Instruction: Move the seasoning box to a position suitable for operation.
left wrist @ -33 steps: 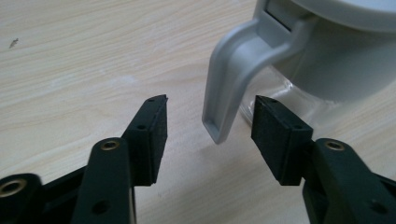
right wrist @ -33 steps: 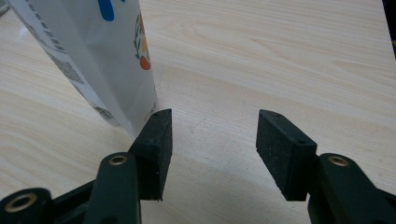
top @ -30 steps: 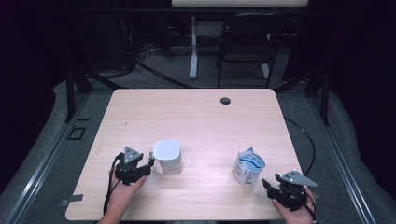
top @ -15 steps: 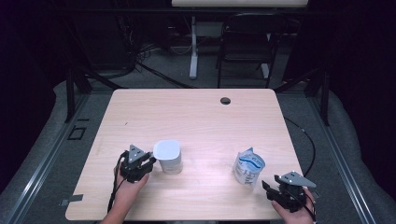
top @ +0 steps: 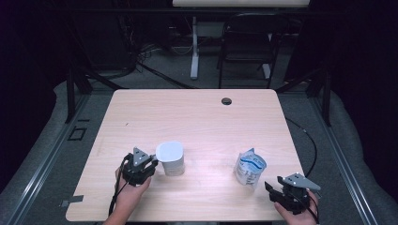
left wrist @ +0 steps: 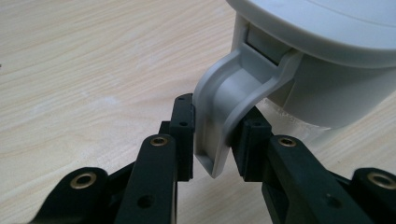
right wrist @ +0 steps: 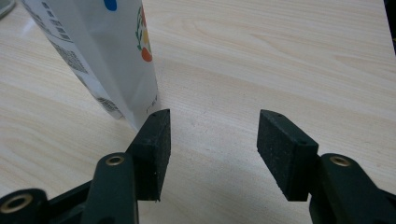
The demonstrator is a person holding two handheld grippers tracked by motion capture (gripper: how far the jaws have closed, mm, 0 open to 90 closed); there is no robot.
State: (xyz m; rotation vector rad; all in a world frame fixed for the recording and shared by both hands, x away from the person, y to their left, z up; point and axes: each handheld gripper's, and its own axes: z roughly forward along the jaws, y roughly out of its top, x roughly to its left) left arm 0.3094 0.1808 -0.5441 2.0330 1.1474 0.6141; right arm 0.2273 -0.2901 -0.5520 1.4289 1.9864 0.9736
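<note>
A white plastic jug (top: 170, 158) stands upright at the front left of the wooden table (top: 197, 117). Its handle (left wrist: 219, 116) points toward my left gripper (top: 151, 165). In the left gripper view both black pads press the handle's sides, so my left gripper (left wrist: 215, 140) is shut on it. A white and blue printed pouch (top: 248, 168) stands at the front right. My right gripper (top: 273, 191) rests near the table's front edge, just right of the pouch. In the right gripper view my right gripper (right wrist: 212, 140) is open with bare wood between its pads, and the pouch (right wrist: 102, 51) is beside the left pad.
A dark round hole (top: 226, 101) sits near the table's far edge. A black chair (top: 244, 47) and a white post stand beyond the table. A cable (top: 310, 147) loops off the right side.
My left gripper has slid to the right up to the jug, and its jaws now hold the handle. The right gripper and the pouch have stayed put.
</note>
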